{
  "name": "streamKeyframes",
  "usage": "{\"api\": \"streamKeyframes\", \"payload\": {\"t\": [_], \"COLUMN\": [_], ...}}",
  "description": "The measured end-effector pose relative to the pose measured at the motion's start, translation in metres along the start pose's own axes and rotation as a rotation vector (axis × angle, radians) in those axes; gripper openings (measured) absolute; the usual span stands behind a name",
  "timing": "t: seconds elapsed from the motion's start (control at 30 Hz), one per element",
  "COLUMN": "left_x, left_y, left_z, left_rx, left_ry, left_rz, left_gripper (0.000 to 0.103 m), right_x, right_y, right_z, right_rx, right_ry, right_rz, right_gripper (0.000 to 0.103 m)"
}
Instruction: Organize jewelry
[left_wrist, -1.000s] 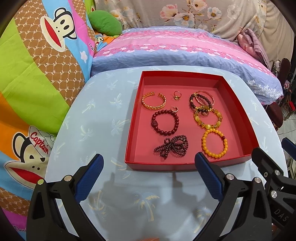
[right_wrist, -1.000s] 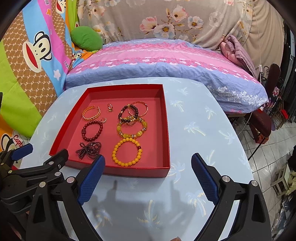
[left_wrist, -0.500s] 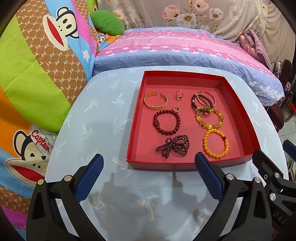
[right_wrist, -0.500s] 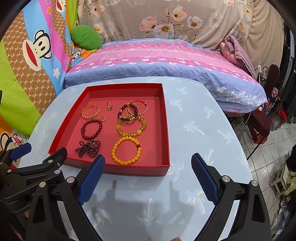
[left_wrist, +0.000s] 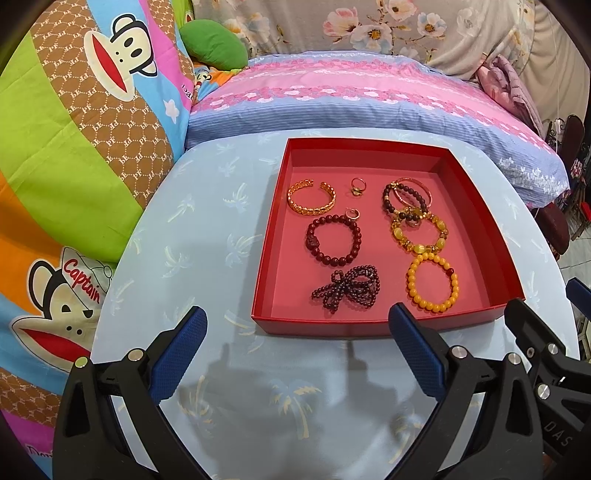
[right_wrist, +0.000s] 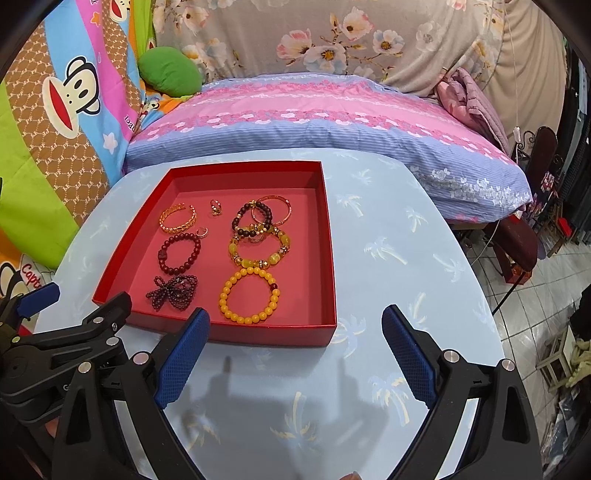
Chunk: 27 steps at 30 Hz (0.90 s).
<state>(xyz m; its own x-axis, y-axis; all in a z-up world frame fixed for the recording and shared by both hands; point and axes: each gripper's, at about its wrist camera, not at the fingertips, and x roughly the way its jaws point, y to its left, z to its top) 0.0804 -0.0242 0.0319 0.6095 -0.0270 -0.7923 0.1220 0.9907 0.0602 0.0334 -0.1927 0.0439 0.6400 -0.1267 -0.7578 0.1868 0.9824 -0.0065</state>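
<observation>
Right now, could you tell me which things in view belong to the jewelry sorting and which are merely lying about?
Part of the job:
red tray
gold cuff
dark red bead bracelet
yellow bead bracelet
tangled dark beads
small ring

Just lying about:
striped pillow
green cushion
monkey-print blanket

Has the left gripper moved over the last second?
Yes. In its own view the red tray has slid slightly right against the frame, so the open left gripper has shifted a little leftward over the table.

Bare table right of tray; bed blocks behind.
</observation>
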Motion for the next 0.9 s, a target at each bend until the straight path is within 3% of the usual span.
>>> {"api": "streamKeyframes", "payload": {"t": [0.9], "left_x": [0.0003], "left_y": [0.0003], "left_z": [-0.0026], "left_rx": [0.006], "left_ry": [0.000], "left_rz": [-0.001], "left_gripper": [0.093], "right_x": [0.0001], "right_y": [-0.0009], "right_z": [0.0004], "right_rx": [0.000], "right_ry": [0.001], "right_rz": [0.000], "right_gripper": [0.090]}}
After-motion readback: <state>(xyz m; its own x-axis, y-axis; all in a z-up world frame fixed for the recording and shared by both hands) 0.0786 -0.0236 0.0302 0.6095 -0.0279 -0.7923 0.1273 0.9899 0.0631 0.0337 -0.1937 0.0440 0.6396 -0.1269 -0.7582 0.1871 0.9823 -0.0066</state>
